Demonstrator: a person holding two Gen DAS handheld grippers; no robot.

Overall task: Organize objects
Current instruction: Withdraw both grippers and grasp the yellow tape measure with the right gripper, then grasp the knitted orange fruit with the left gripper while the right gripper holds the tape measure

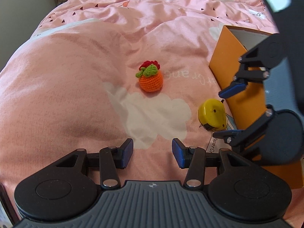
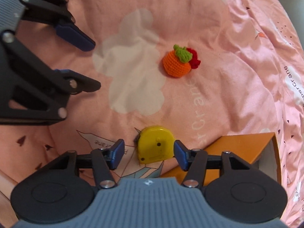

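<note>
Pink bedding (image 1: pixel 76 87): one crochet orange (image 1: pixel 151 79), one yellow tape measure (image 2: pixel 154 145), one orange box (image 1: pixel 237 60).

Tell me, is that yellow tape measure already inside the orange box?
Out. The yellow tape measure lies on the pink bedspread beside the orange box, between the open right gripper fingers.

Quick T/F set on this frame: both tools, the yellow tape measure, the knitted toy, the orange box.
1. The right tool is open around the yellow tape measure. True.
2. The left tool holds the knitted toy. False: it is open and empty, and the toy lies apart from it on the pink bedspread.
3. The tape measure is inside the orange box. False: it lies on the bedspread beside the box.
4. The knitted toy is orange with a green leaf and a red part. True.
5. Both tools are shut. False: both are open.
</note>
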